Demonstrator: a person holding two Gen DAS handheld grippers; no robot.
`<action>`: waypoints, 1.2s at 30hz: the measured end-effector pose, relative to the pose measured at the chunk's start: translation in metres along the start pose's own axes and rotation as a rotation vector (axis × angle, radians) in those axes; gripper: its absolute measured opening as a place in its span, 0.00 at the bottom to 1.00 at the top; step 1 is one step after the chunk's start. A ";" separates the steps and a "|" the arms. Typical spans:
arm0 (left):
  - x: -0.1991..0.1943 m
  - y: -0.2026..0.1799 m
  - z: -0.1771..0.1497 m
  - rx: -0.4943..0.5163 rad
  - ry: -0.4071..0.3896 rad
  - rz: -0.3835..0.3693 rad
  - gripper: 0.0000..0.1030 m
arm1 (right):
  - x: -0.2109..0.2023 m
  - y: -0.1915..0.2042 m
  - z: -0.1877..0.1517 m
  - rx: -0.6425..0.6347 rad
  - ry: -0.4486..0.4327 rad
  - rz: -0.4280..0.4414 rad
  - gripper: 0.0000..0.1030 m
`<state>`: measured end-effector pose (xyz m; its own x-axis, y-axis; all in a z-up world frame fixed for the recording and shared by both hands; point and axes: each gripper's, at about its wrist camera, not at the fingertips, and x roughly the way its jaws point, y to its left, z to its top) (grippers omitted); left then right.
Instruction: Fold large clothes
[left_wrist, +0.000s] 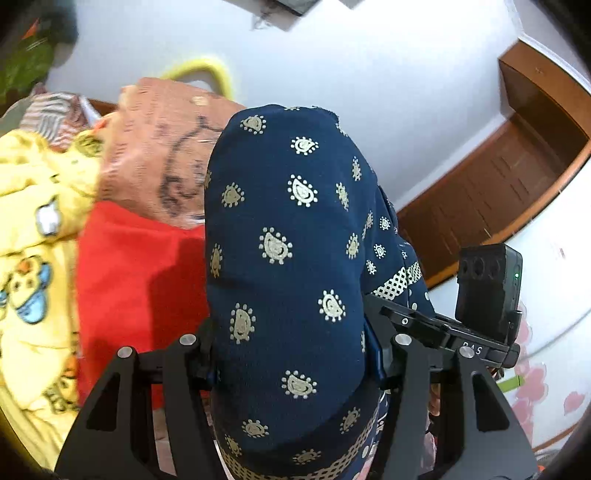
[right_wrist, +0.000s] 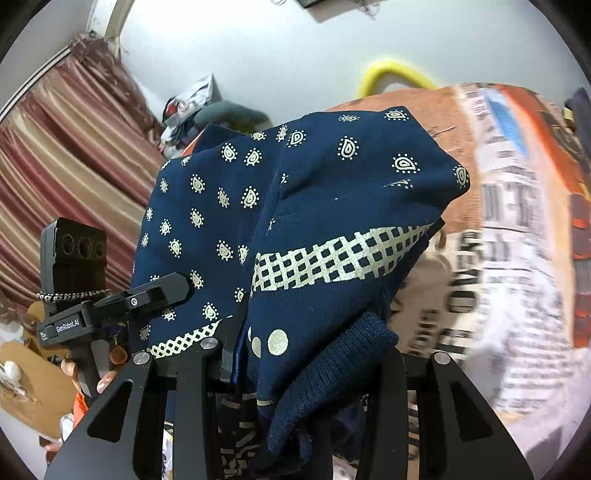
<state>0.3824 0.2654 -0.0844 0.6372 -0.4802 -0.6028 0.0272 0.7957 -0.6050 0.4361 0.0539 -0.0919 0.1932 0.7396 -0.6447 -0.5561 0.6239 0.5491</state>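
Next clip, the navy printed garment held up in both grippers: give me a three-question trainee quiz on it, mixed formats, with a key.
1. True or false: both grippers are shut on the navy garment.
2. In the left wrist view, which cloth lies directly left of the garment? A) red cloth B) green towel C) white sheet
3. Fill in: in the right wrist view, a cream ____ band crosses the garment.

Key: 1 true: left gripper and right gripper both clamp it. 2 A. 3 checkered.

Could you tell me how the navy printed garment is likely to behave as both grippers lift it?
The navy printed garment probably stays floppy: it drapes in loose folds over the right gripper. It bunches thickly between the left gripper fingers, so likely bulky, yet light. The ribbed cuff may dangle.
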 end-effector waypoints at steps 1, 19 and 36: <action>-0.003 0.013 -0.001 -0.019 0.000 0.008 0.56 | 0.012 0.003 0.000 -0.001 0.013 0.003 0.34; 0.068 0.179 -0.048 -0.234 0.120 0.078 0.67 | 0.170 -0.050 -0.023 0.051 0.221 -0.077 0.47; 0.000 0.105 -0.109 0.057 0.133 0.460 0.75 | 0.076 -0.039 -0.055 -0.173 0.164 -0.373 0.59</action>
<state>0.3013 0.3087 -0.2042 0.4891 -0.1141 -0.8647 -0.1894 0.9539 -0.2330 0.4284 0.0716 -0.1918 0.2832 0.4134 -0.8654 -0.6022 0.7789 0.1750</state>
